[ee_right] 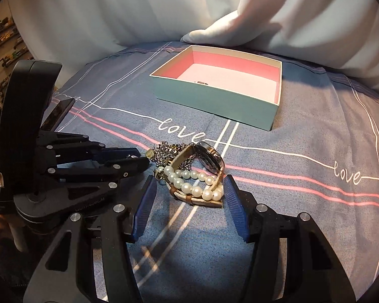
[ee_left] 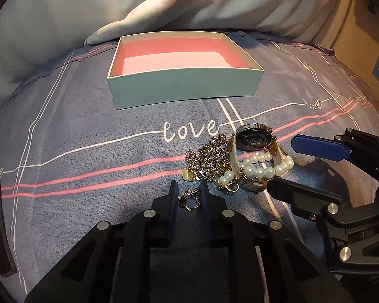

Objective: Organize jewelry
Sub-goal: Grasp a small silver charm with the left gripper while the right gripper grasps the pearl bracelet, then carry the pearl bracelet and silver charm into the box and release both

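A teal box [ee_left: 184, 85] with a pink inside sits on the bedspread; in the right wrist view the box [ee_right: 214, 106] holds a small ring [ee_right: 202, 82]. A jewelry pile lies in front: a watch [ee_left: 255, 139], a pearl bracelet [ee_left: 260, 169] and a metal chain [ee_left: 207, 159]. My left gripper [ee_left: 188, 189] is nearly shut around a silver ring [ee_left: 190, 200] lying on the cloth. My right gripper [ee_right: 189, 184] is open, its blue fingers on both sides of the pearl bracelet [ee_right: 194, 186] and the watch [ee_right: 209, 159].
White pillows [ee_left: 164, 7] lie behind the box. The bedspread [ee_left: 88, 126] is blue-grey with pink and white lines and "love" lettering. A cardboard box [ee_left: 366, 50] stands at the far right. A shelf [ee_right: 5, 40] shows far left.
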Motion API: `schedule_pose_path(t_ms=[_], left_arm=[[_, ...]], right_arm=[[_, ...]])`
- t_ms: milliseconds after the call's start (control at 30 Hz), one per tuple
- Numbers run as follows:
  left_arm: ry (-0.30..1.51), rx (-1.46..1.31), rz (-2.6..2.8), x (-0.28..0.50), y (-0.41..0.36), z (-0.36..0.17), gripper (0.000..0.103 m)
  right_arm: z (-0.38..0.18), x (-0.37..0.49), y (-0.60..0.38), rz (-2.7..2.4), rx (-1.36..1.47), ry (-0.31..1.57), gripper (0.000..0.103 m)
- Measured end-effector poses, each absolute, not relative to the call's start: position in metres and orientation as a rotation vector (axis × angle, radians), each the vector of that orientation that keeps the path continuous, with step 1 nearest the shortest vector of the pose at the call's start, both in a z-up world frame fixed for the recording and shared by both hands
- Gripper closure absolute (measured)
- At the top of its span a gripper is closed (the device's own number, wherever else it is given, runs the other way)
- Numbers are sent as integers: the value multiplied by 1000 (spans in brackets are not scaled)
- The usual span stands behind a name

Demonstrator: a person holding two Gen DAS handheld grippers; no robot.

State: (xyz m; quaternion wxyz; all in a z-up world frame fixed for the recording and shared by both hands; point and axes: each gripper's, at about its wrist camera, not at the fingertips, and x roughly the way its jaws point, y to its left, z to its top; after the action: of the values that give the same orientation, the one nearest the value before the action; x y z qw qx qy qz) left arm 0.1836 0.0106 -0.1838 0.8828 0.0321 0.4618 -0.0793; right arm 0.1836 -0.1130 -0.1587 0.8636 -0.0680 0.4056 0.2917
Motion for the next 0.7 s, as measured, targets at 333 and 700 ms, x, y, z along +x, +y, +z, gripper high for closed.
schedule_pose_path(t_ms=[333, 700], left_arm=[[972, 13, -149, 185, 27, -180, 86], [975, -1, -144, 189, 29, -179, 86]], right_arm=[[-166, 186, -101, 656, -218, 903, 93], [-112, 200, -131, 641, -49, 777, 93]])
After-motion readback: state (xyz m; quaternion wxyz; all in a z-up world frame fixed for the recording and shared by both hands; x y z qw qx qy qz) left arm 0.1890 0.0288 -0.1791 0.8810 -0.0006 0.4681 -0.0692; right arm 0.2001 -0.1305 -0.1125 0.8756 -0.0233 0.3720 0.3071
